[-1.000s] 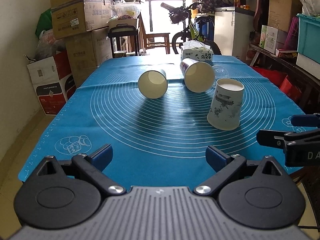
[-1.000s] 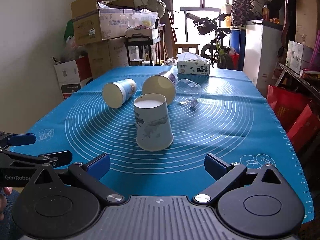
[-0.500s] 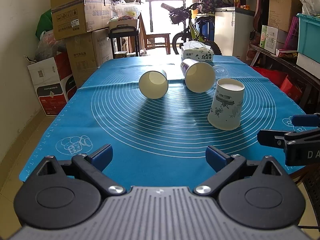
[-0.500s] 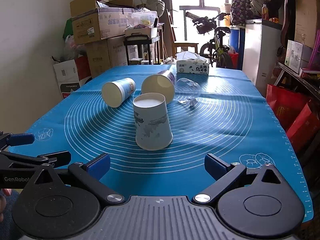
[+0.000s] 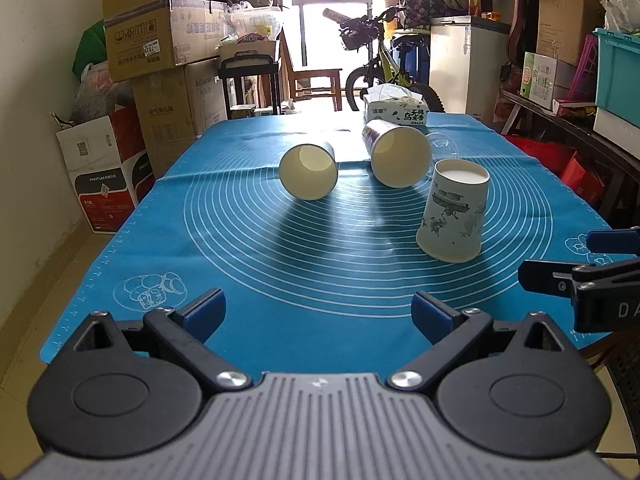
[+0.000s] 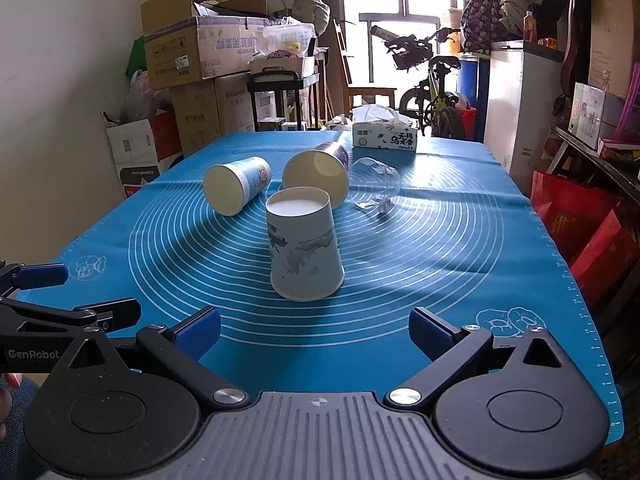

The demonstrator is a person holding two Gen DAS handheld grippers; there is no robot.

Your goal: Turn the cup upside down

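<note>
While both grippers are hanging back at the near edge w/ nothing changing over the last sec, the printed cup (image 6: 305, 249) is sitting mouth-down, base up, mid blue mat (image 6: 460, 248). Left gripper (image 5: 318, 310) and right gripper (image 6: 314, 326) are both gaping wide, holding nothing. Judging by that, the flip's prob. done; two paper cups + a clear one are lying on their sides behind.

A printed paper cup (image 6: 305, 250) stands upside down on the blue mat (image 6: 460, 248), ahead of the wide-spread right gripper (image 6: 315, 326).
</note>
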